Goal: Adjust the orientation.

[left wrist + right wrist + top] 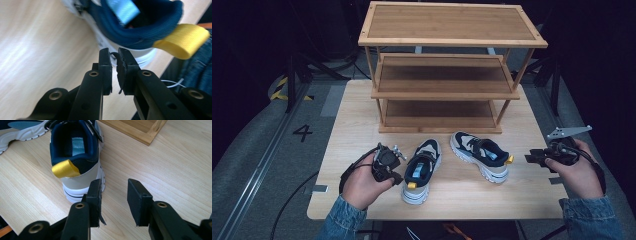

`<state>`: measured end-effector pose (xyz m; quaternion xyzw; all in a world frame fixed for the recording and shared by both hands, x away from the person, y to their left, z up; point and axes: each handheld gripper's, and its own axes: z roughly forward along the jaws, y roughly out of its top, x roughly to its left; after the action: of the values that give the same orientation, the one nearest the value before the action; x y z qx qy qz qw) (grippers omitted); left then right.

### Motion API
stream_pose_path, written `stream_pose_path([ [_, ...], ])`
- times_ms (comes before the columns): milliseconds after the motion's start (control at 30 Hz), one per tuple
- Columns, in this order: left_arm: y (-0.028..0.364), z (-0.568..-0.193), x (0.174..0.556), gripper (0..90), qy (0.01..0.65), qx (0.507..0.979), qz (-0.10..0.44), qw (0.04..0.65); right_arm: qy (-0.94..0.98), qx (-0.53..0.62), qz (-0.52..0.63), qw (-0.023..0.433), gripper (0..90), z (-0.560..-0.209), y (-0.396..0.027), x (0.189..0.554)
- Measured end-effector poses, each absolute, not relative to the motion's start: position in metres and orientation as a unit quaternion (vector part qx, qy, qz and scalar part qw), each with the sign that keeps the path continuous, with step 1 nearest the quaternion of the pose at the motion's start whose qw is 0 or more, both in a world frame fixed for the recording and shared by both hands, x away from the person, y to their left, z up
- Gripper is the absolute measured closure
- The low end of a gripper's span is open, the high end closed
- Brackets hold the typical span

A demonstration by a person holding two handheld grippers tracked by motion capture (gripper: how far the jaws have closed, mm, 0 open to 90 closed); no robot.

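Note:
Two navy, white and beige sneakers lie on the wooden table. The left sneaker points away, and its yellow heel tab faces the near edge. My left gripper sits close beside this heel. A narrow gap shows between its jaws, with nothing in it. The right sneaker lies at an angle with its yellow tab toward my right gripper. That gripper hovers a short way off the heel, with its jaws apart and empty.
A three-tier wooden shoe rack stands at the back of the table, all its shelves bare. Bare tabletop lies between the right sneaker and the table's right edge. The floor around is dark, with cables and stands.

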<state>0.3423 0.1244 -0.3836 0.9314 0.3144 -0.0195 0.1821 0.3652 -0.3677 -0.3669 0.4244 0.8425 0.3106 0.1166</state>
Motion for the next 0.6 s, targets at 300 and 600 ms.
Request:
stream_pose_path([
  [300,0.112,-0.384,0.34,81.3,0.296,0.936,-0.036,0.186,0.843,0.423,0.311,0.119,64.9,-0.368,-0.368,0.366],
  [600,0.106,-0.372,0.332,55.1,0.269,0.941,-0.01,0.207,0.843,0.422,0.311,0.122,64.0,-0.368,-0.368,0.366],
])
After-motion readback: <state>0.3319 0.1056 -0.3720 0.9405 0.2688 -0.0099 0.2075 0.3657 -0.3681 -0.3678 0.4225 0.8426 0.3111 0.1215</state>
